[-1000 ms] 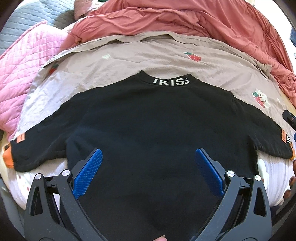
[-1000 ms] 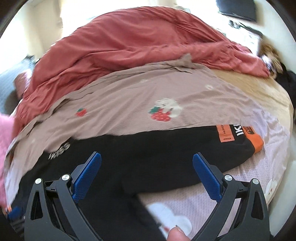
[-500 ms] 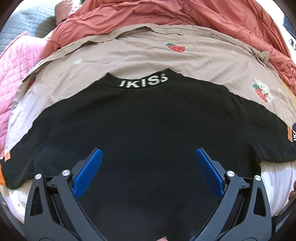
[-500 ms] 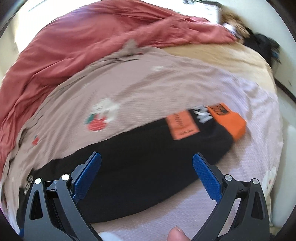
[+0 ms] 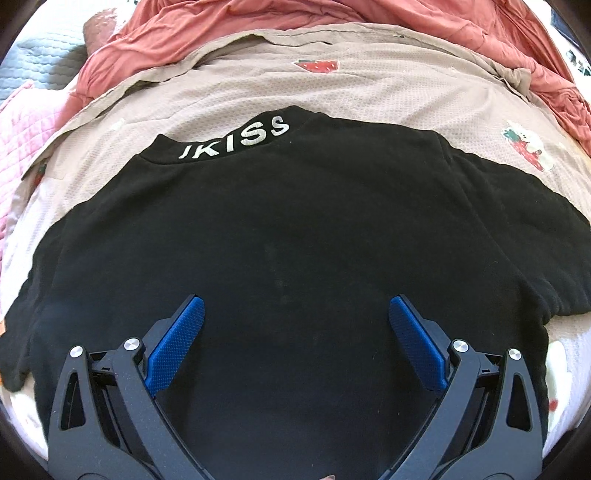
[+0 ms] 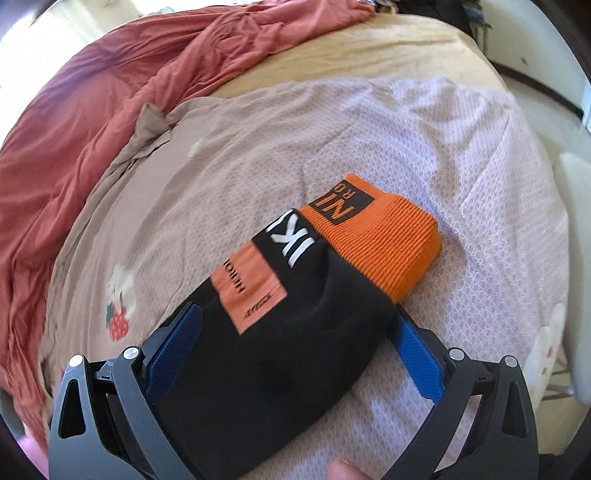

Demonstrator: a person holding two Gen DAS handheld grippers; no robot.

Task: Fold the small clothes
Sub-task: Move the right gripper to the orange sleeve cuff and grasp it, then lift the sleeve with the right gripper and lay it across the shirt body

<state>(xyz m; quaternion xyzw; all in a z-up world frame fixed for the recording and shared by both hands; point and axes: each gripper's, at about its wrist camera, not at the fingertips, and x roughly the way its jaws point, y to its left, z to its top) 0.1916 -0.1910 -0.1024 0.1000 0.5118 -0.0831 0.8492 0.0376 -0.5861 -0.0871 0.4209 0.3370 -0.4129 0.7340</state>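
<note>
Right claw (image 6: 295,328) – spread, straddling sleeve (image 6: 280,332) | left claw (image 5: 295,321) – spread over sweater (image 5: 295,221)

The sweater (image 5: 295,229) lies flat on the sheet (image 5: 369,96) that covers the bed, its collar (image 5: 236,142) at the far side and a sleeve spread out to either side. Behind the sheet a blanket (image 5: 332,18) is heaped along the far edge, and a quilt (image 5: 26,122) lies at the far left. The left hand-held gripper (image 5: 295,321) hangs over the sweater's body. The right hand-held gripper (image 6: 295,321) sits astride the right sleeve (image 6: 280,332), one finger on either side, the cuff (image 6: 384,240) lying beyond the fingertips on the sheet
</note>
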